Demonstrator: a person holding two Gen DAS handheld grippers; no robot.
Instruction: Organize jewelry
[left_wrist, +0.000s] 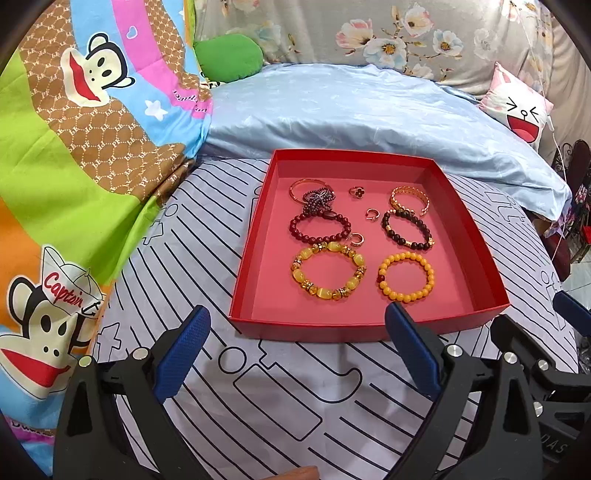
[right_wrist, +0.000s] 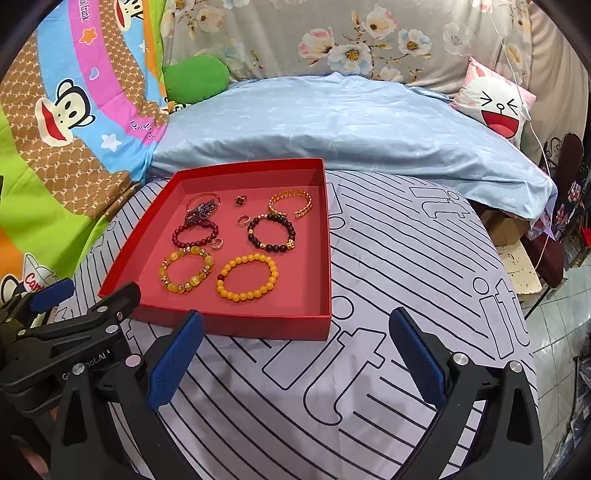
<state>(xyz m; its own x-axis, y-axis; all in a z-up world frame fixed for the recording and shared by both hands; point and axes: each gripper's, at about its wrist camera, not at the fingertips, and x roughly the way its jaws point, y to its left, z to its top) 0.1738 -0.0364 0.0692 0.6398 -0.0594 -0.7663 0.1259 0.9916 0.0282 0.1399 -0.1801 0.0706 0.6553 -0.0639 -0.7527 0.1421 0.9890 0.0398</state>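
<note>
A shallow red tray (left_wrist: 476, 243) lies on a striped sheet; it also shows in the right wrist view (right_wrist: 327, 258). Inside lie a yellow stone bracelet (left_wrist: 328, 271), an orange bead bracelet (left_wrist: 406, 277), a dark red bead bracelet (left_wrist: 319, 229), a black bead bracelet (left_wrist: 406, 229), a gold cuff (left_wrist: 409, 199), a rose bangle under a dark beaded strand (left_wrist: 314, 194), and three small rings (left_wrist: 357, 192). My left gripper (left_wrist: 297, 321) is open and empty just before the tray's near wall. My right gripper (right_wrist: 295, 325) is open and empty, right of the left one, near the tray's near right corner.
A light blue quilt (left_wrist: 351, 107) is bunched behind the tray. A cartoon monkey blanket (left_wrist: 74, 147) lies at the left, with a green cushion (left_wrist: 229, 55) and a white face pillow (left_wrist: 517, 107) at the back. The bed edge and tiled floor (right_wrist: 554, 332) are at the right.
</note>
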